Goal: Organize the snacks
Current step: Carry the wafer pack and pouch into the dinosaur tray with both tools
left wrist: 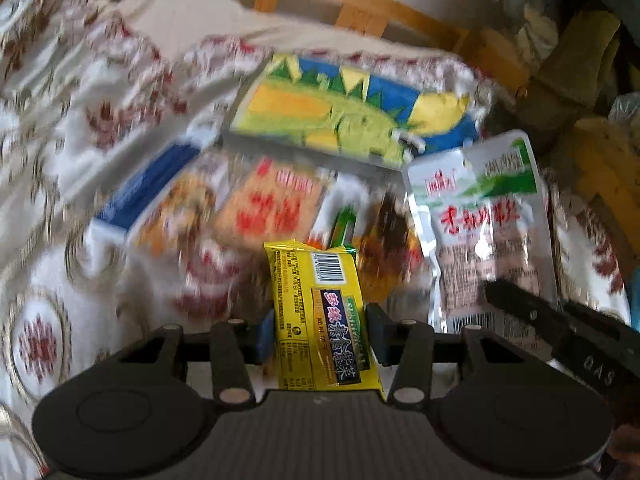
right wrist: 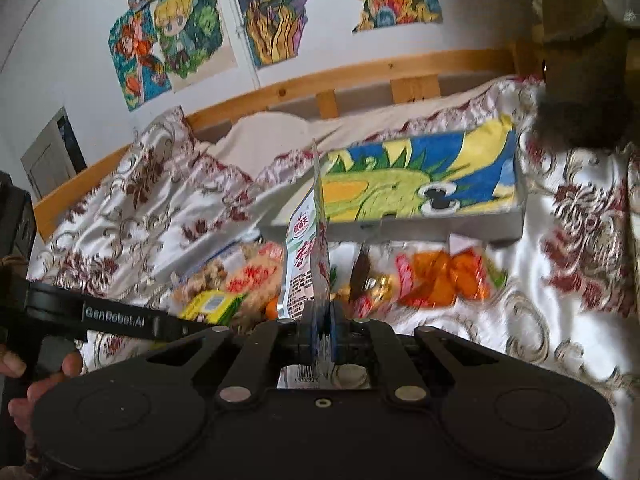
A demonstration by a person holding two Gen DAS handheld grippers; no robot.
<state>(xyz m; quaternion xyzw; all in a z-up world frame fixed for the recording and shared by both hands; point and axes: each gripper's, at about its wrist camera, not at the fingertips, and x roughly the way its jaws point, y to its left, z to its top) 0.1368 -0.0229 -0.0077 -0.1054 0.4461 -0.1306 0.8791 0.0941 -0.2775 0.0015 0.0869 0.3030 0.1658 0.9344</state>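
My left claw (left wrist: 320,332) is clamped on a yellow packet (left wrist: 320,316), pads touching both long sides. Its long axis runs approx. 12-to-6 in the left wrist view, barcode end toward 12, tilted a little toward 11.

My right claw (right wrist: 321,334) is nearly closed, pinching a silver pouch (right wrist: 306,256) edge-on. The pouch stands upright, long axis 12-to-6, top edge pointing to 12. In the left view the same silver pouch (left wrist: 484,232) shows at 3 o'clock from the yellow packet, label facing me, w/ the right gripper's black arm (left wrist: 560,332) crossing its lower corner.

Both hang over a bed w/ a floral bedspread (left wrist: 60,140). More snack packs (left wrist: 260,208) lie at 12 of the yellow packet, blurred. Past them sits a box (right wrist: 420,184) w/ a cartoon dragon lid; orange wrappers (right wrist: 440,276) lie just in front, at 2 o'clock from my right claw.
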